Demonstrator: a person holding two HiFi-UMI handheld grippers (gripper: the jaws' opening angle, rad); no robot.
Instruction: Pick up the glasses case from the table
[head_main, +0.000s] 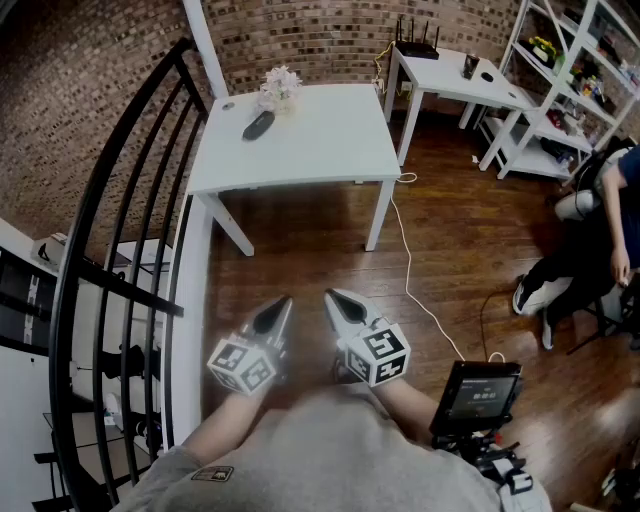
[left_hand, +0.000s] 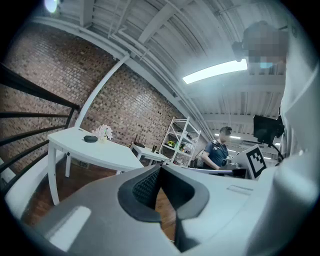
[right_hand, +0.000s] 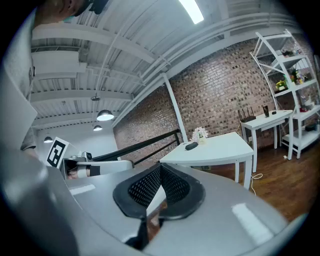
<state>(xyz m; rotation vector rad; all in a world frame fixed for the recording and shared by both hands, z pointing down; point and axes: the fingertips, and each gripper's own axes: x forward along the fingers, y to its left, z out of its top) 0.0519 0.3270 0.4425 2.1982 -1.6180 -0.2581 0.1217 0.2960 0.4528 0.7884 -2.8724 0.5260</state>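
Head view: shows left gripper (head_main: 283, 302) and right gripper (head_main: 332, 297) side by side, low in frame, over wooden floor (head_main: 450, 250). Shows both aimed toward white desk (head_main: 330, 150), well apart from it. Locates case (head_main: 258, 124), dark and oblong, flat on far left part of desk, just beside flowers (head_main: 279, 88). Touched by neither gripper. Shows black railing (head_main: 110, 250) at left, second desk (head_main: 450, 78) and shelf (head_main: 560, 90) beyond, cable (head_main: 405, 250) trailing across floor, seated person (head_main: 600, 230) at right edge. Shows small screen (head_main: 478, 392) near right forearm.

Left gripper view: shows jaws closed, tips pressed together, nothing between them. Places case (left_hand: 90, 138) on desk at left of frame, far ahead, beside flowers. Shows marker cube of right gripper (left_hand: 256, 159) at right.

Right gripper view: shows jaws closed, patterned pads meeting at tips, nothing gripped. Places case (right_hand: 191, 146) on desk ahead, right of centre, next to flowers. Shows left gripper's marker cube (right_hand: 56, 151) at left.
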